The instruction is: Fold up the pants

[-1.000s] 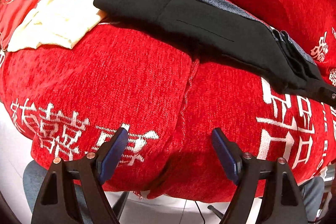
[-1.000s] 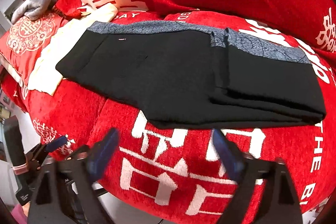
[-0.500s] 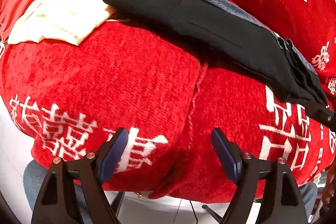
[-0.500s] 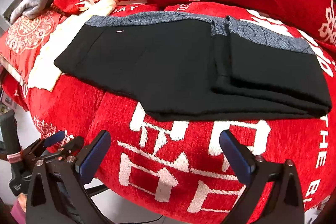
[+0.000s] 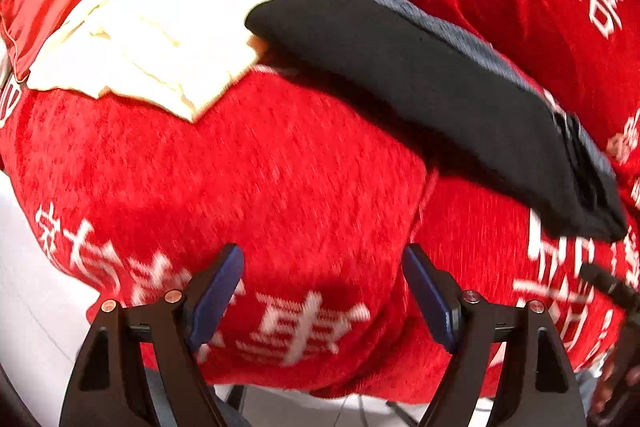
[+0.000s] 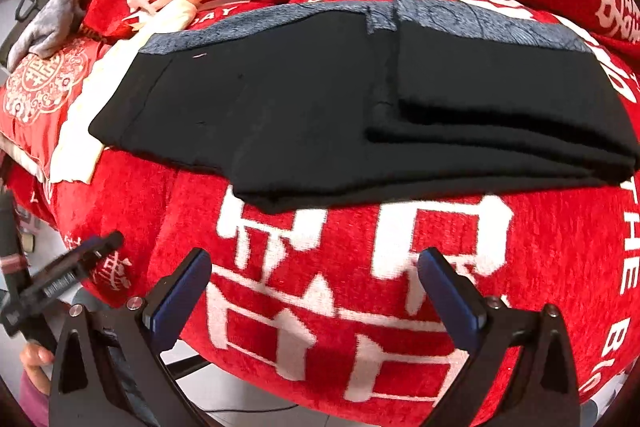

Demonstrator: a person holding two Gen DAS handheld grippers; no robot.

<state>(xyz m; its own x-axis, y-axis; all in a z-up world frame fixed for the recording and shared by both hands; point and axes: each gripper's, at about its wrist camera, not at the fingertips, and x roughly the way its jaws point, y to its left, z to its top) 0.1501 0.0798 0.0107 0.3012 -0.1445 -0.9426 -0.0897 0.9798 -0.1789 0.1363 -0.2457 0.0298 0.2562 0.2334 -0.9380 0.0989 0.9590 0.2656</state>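
Each gripper, left gripper (image 5: 322, 285) and right gripper (image 6: 314, 285), has matte black triangular arms with cut-out windows, coppery round screws near the tips and dark blue pads (image 5: 218, 297). Bare fingers and a pink sleeve (image 6: 34, 393) show beside the right gripper's lower left arm.

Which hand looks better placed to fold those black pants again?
Probably the right gripper: open, facing the black pants squarely. The left gripper, also open, sees them off to its right.

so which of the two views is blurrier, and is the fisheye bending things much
Left wrist view is blurrier: white characters on the red cover smear with motion, and the black pants have soft edges. Right wrist view is sharper on the pants; only the left gripper at its edge streaks. Both bulge strongly, with dark corners.
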